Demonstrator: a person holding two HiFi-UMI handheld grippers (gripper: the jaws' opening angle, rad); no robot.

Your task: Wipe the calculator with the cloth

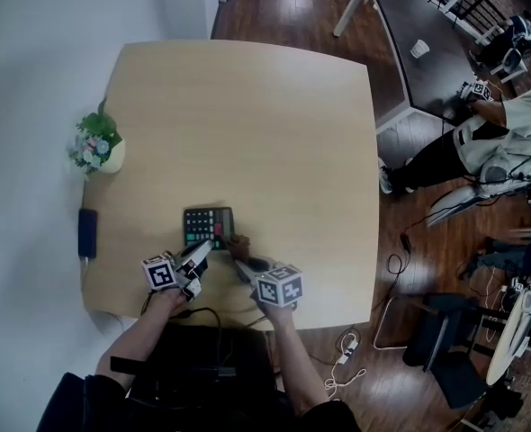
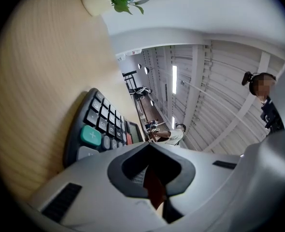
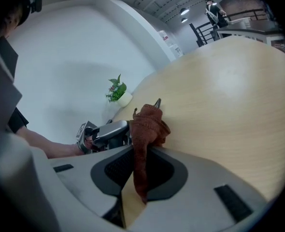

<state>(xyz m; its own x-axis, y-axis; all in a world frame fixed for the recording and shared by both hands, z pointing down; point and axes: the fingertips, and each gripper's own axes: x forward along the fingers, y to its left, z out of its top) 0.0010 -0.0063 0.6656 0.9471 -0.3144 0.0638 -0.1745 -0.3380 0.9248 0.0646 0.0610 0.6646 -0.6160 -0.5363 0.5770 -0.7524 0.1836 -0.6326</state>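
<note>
Black desk calculator [image 1: 208, 224] sits close to the near edge of the pale wooden table [image 1: 247, 106], with open tabletop beyond it and to the right. Left gripper [image 1: 202, 248] is level, jaws closed together, tip at the calculator's near edge. Right gripper [image 1: 241, 261] tilts down, clamped on the rust-brown cloth [image 1: 239, 243] at the calculator's near-right corner. Small potted plant [image 1: 99, 147] at the table's left edge; white wall, dark wood floor [image 1: 274, 7].
</note>
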